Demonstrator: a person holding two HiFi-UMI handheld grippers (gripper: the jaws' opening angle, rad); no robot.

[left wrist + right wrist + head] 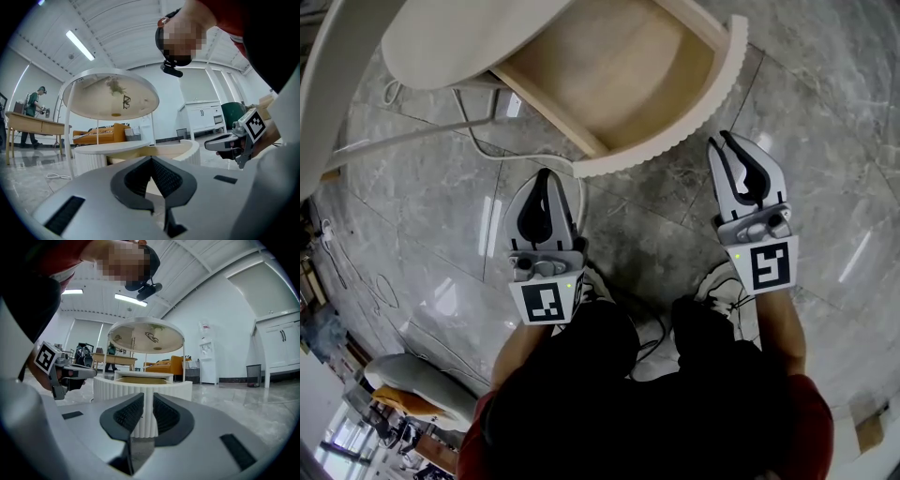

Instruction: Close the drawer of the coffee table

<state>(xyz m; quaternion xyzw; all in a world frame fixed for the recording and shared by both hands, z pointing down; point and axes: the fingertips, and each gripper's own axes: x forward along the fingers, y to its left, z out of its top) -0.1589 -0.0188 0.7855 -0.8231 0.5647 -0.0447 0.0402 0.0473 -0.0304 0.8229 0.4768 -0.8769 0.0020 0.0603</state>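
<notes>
Two grippers hang on the near side of the open drawer (pixel 623 75), and your push depends on how its fluted front (pixel 722 80) sits relative to them. In the head view the drawer sticks out of the coffee table (pixel 459 37) towards you. It is empty, and its curved front sweeps from near left to far right, so closing it means travelling away from you, slanting far and left under the table top. The right gripper (pixel 725 141) points at the right part of that front, near it but apart. In the right gripper view its pads stand a narrow slit apart with nothing between them, and the ribbed front (pixel 112 390) fills the space straight ahead. The left gripper (pixel 546 174) sits just beside the near left end of the front. In the left gripper view its pads (pixel 161 178) meet at the tips and hold nothing, and the drawer (pixel 185 150) lies ahead and a little to the right. Judged from this, the right gripper is better lined up for a square push. The table top hides where the drawer enters the body, so you cannot see the runners or how far it has to go. A white cable (pixel 478 131) trails on the floor to the left, well clear of the drawer's path.
</notes>
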